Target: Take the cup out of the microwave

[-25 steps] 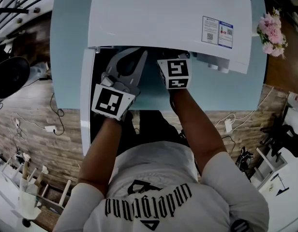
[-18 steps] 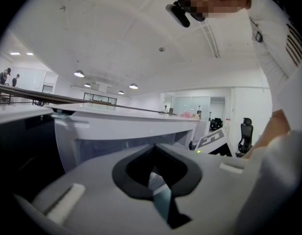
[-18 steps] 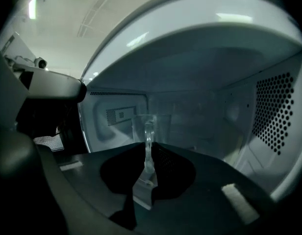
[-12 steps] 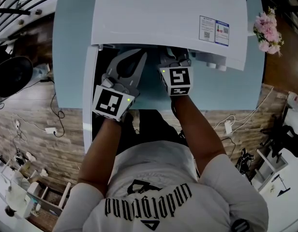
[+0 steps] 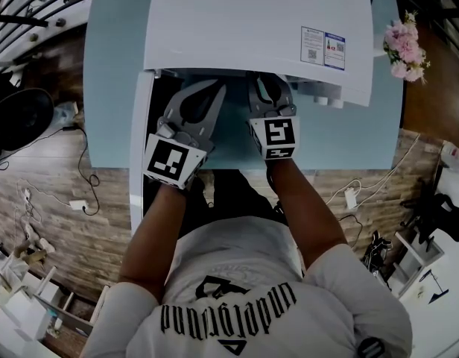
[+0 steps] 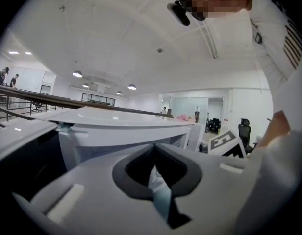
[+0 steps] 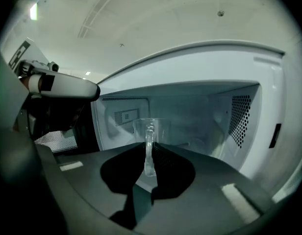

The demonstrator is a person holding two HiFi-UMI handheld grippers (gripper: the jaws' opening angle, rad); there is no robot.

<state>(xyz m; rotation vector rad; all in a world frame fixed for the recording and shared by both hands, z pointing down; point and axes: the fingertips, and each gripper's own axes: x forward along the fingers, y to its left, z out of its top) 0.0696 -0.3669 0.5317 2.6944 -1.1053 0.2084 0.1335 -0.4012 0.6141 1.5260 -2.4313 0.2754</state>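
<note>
A white microwave point(image 5: 259, 28) stands on a light blue table point(image 5: 110, 88), its door point(image 5: 138, 155) swung open at the left. In the right gripper view a clear glass cup point(image 7: 152, 127) sits at the mouth of the oven's cavity. My right gripper point(image 7: 150, 151) is shut on the cup's handle point(image 7: 149, 158). In the head view the right gripper point(image 5: 267, 84) reaches under the microwave's front edge, and the cup is hidden there. My left gripper point(image 5: 213, 89) hangs beside it, between the door and the right gripper, shut with nothing in it point(image 6: 153, 151).
Pink flowers point(image 5: 404, 47) stand at the table's right end. A black fan point(image 5: 17, 118) and cables point(image 5: 80, 177) lie on the wooden floor to the left. The door's edge runs close along the left gripper's left side.
The right gripper has drawn back out of the microwave toward me, so more of it shows from under the front edge. The left gripper has stayed where it was.
</note>
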